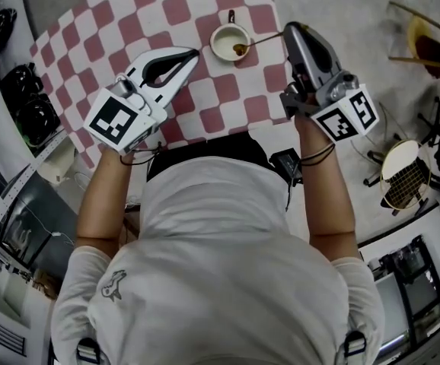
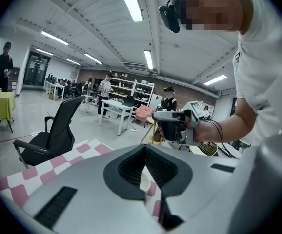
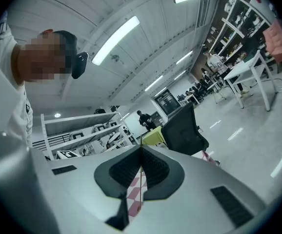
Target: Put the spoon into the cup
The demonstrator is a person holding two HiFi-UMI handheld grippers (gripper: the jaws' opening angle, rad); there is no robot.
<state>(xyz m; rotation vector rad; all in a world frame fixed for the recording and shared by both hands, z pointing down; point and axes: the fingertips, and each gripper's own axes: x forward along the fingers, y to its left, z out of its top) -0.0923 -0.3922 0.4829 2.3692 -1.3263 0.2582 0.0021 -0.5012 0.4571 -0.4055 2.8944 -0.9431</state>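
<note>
A white cup (image 1: pixel 228 42) stands on the red-and-white checked tablecloth (image 1: pixel 205 97), its handle pointing away from me. A golden spoon (image 1: pixel 247 46) rests with its bowl inside the cup, and its handle slants right to my right gripper (image 1: pixel 285 33). That gripper is shut on the handle's end. In the right gripper view the handle shows as a thin line (image 3: pixel 141 175) between the closed jaws. My left gripper (image 1: pixel 195 52) lies just left of the cup, shut and empty. A sliver of the cup (image 2: pixel 143 182) shows below its closed jaws, with the right gripper (image 2: pixel 172 126) beyond.
The table's near edge (image 1: pixel 227 134) runs right in front of my body. Off the table to the right stand a round stool (image 1: pixel 404 173) and a yellow chair (image 1: pixel 432 46). Shelves with dark items (image 1: pixel 30 105) line the left. A black office chair (image 2: pixel 50 138) stands beyond the table.
</note>
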